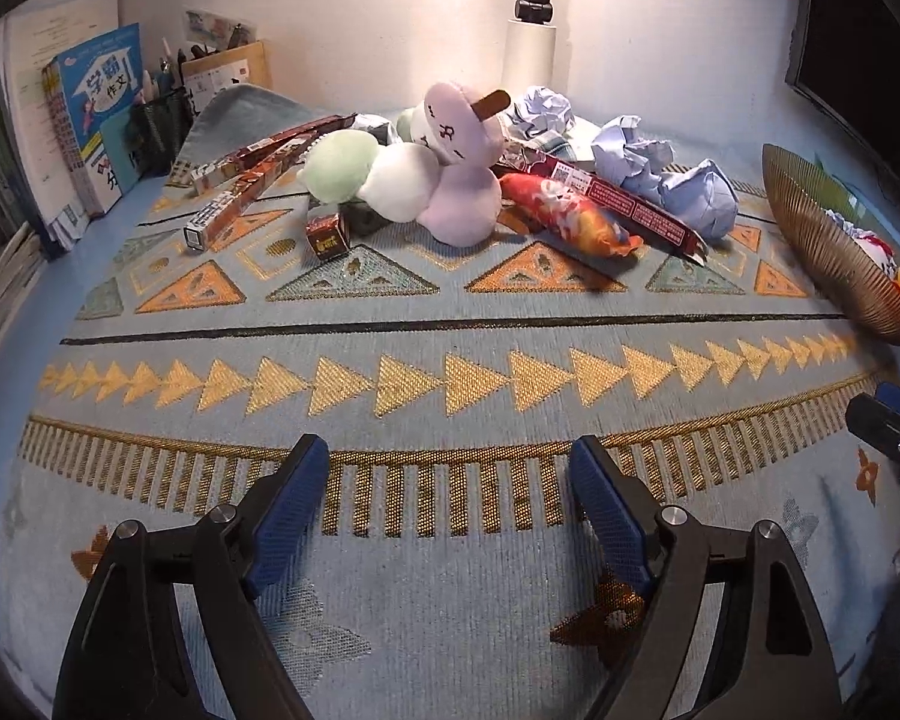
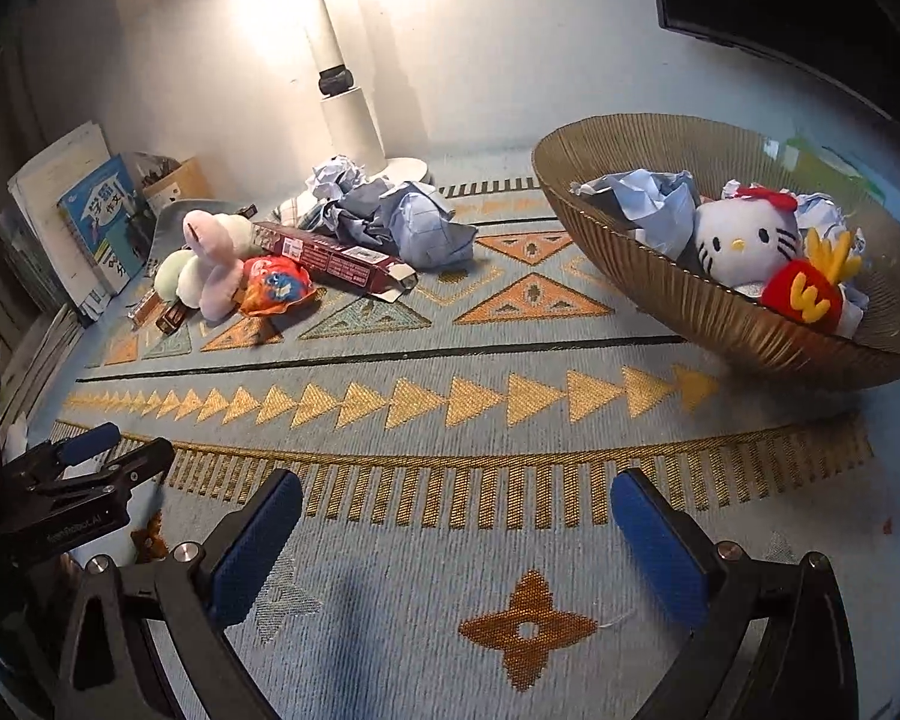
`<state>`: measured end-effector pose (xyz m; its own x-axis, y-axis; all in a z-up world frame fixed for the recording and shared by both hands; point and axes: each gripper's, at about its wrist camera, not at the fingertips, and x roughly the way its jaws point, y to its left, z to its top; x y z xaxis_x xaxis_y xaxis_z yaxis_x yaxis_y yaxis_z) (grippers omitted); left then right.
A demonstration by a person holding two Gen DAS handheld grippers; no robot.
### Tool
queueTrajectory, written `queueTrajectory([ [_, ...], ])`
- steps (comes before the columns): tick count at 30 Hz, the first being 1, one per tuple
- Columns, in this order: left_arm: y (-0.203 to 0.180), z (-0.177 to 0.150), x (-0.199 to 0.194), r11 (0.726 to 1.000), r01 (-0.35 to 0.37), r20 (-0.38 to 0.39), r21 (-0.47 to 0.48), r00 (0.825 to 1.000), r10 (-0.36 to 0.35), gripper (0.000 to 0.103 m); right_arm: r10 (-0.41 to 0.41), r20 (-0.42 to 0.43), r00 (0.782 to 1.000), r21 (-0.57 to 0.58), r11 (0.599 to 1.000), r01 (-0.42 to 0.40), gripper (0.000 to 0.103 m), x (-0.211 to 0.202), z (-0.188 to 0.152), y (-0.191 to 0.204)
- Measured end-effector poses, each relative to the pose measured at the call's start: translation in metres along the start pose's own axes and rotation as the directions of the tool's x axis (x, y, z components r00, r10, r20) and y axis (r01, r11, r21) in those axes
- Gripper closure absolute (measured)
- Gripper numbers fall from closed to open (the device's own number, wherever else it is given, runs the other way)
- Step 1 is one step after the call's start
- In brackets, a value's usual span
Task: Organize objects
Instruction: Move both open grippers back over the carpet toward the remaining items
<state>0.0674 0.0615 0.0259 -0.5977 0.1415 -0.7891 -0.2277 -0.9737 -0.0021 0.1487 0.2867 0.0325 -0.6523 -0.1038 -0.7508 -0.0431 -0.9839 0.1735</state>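
Observation:
A pile lies at the far side of the patterned cloth [image 1: 450,312]: a pastel plush toy [image 1: 432,174], an orange snack packet [image 1: 570,213], a long dark red box [image 1: 624,201], two long brown boxes [image 1: 258,174], a small brown box [image 1: 328,236] and crumpled blue paper balls [image 1: 678,177]. My left gripper [image 1: 450,468] is open and empty, low over the near cloth. My right gripper [image 2: 456,510] is open and empty too. The ribbed bowl [image 2: 720,324] at the right holds a Hello Kitty plush [image 2: 738,240], a fries plush [image 2: 810,288] and crumpled paper [image 2: 648,204].
Books [image 1: 78,120] and a pen holder [image 1: 162,120] stand at the far left. A white lamp post [image 1: 531,24] stands against the back wall. A dark monitor [image 2: 810,6] hangs at the upper right. The left gripper shows at the right wrist view's left edge [image 2: 96,468].

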Motion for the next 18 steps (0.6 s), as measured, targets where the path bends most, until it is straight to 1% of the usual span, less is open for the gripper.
queueTrajectory([
  [2, -0.0026, -0.0003, 0.0009, 1.000, -0.006, -0.006, 0.011, 1.000, 0.006, 0.022, 0.026, -0.052, 0.998, -0.017, 1.000, -0.026, 0.000, 0.0088, 0.0012, 0.0031],
  [3, -0.0033, -0.0006, 0.0000, 1.000, 0.000, -0.003, 0.016, 1.000, 0.000, 0.022, 0.025, -0.070, 0.997, -0.021, 0.999, -0.027, 0.000, 0.0125, 0.0010, 0.0042],
  [5, -0.0043, -0.0009, -0.0009, 1.000, 0.010, -0.002, 0.024, 1.000, -0.010, 0.019, 0.017, -0.069, 0.997, -0.027, 0.999, -0.019, 0.000, 0.0126, 0.0004, 0.0051],
  [9, -0.0047, -0.0005, 0.0012, 0.999, 0.019, -0.014, 0.027, 1.000, -0.019, 0.018, 0.025, -0.037, 0.999, -0.016, 1.000, -0.026, 0.000, 0.0065, -0.0016, 0.0022],
  [18, -0.0049, -0.0008, 0.0011, 0.999, 0.019, -0.014, 0.028, 1.000, -0.019, 0.018, 0.025, -0.065, 0.998, -0.017, 1.000, -0.026, 0.000, 0.0105, -0.0002, 0.0022],
])
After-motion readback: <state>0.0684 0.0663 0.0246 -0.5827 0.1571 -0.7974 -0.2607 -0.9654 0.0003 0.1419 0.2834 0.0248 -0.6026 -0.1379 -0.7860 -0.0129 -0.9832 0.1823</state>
